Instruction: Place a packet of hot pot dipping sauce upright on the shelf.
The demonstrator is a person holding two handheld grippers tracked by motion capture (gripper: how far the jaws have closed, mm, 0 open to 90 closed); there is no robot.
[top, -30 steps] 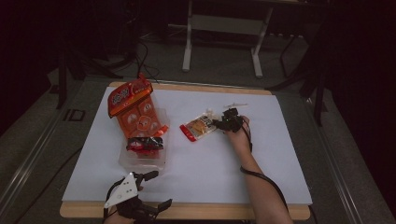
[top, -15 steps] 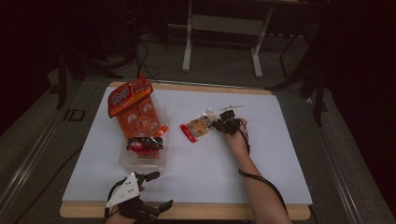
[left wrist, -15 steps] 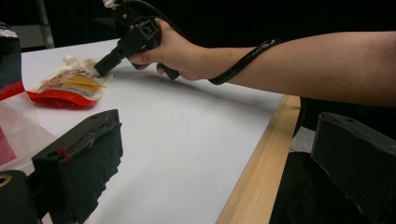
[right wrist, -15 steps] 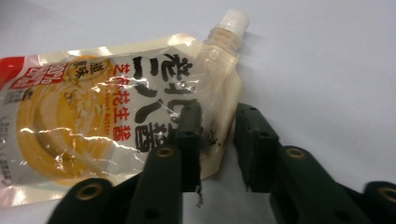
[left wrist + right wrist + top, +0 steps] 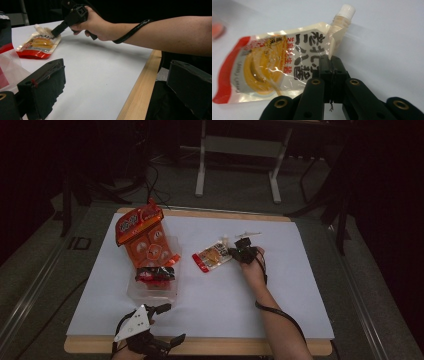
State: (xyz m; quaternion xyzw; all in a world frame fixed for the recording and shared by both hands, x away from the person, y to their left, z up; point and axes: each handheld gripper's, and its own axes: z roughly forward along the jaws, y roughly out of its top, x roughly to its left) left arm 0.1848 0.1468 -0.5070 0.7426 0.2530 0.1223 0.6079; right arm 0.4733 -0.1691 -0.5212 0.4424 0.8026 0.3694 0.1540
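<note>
A sauce pouch (image 5: 212,256) with a red bottom band and a white screw cap (image 5: 347,8) lies flat on the white sheet, mid-table. My right gripper (image 5: 234,252) reaches it from the right. Its jaws have just been closing and now pinch the pouch's (image 5: 274,67) top edge right below the spout, so the right gripper (image 5: 331,61) is shut on it. The left gripper view shows the same pinch from the side, with the right gripper (image 5: 53,33) low over the pouch (image 5: 37,43). My left gripper (image 5: 172,322) rests at the near table edge, jaws wide apart and empty (image 5: 116,67).
An orange snack bag (image 5: 145,237) leans at the back left over a clear plastic container (image 5: 150,290), which holds a red and black packet (image 5: 155,274). The wooden table edge (image 5: 225,346) runs along the front. A metal stand (image 5: 237,150) is behind the table.
The right gripper's jaws have closed onto the pouch's top edge. The right hand shifted only slightly toward the pouch. The left gripper has not moved.
</note>
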